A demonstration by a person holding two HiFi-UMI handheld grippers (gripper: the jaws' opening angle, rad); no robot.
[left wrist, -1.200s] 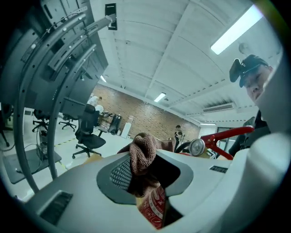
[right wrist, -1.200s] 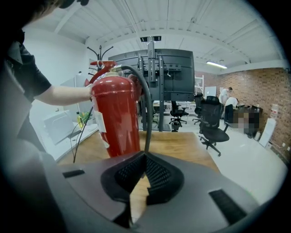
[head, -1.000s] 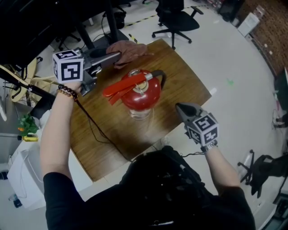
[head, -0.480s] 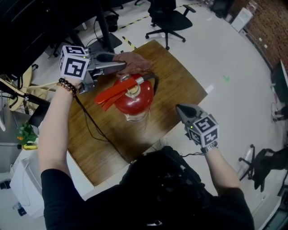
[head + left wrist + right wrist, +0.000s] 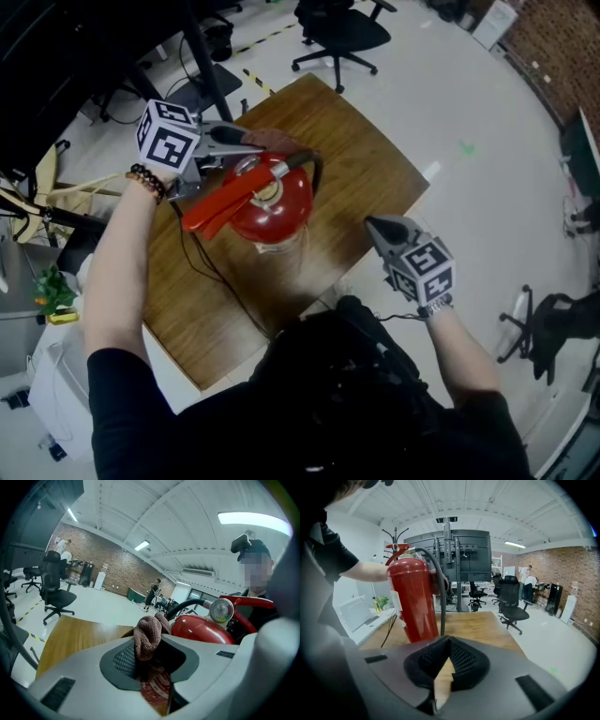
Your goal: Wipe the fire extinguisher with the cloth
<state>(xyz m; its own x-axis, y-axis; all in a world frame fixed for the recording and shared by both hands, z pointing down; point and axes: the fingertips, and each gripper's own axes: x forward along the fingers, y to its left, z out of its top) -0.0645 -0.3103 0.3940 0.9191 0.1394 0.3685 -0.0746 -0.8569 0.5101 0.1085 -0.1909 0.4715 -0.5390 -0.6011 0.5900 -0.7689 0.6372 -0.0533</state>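
A red fire extinguisher (image 5: pixel 270 202) stands upright on the wooden table (image 5: pixel 366 159), with its red lever, gauge (image 5: pixel 221 611) and black hose (image 5: pixel 438 592) at the top. My left gripper (image 5: pixel 253 145) is shut on a brown cloth (image 5: pixel 147 637), whose bunched end sticks up between the pads. The cloth (image 5: pixel 277 142) lies against the far upper side of the extinguisher (image 5: pixel 206 630), by the valve. At the table's near right edge my right gripper (image 5: pixel 380 230) is shut and empty. It points at the extinguisher (image 5: pixel 412 599) from a short way off, jaws (image 5: pixel 449 656) together.
A black cable (image 5: pixel 211 267) trails across the table's left part. An office chair (image 5: pixel 342 33) and a black monitor stand (image 5: pixel 459 555) stand on the floor beyond the table. A white bin (image 5: pixel 47 375) sits at the left. People stand far off by the brick wall.
My left gripper has come down and nearer with the cloth, from beyond the extinguisher to against its top. The right gripper has stayed put.
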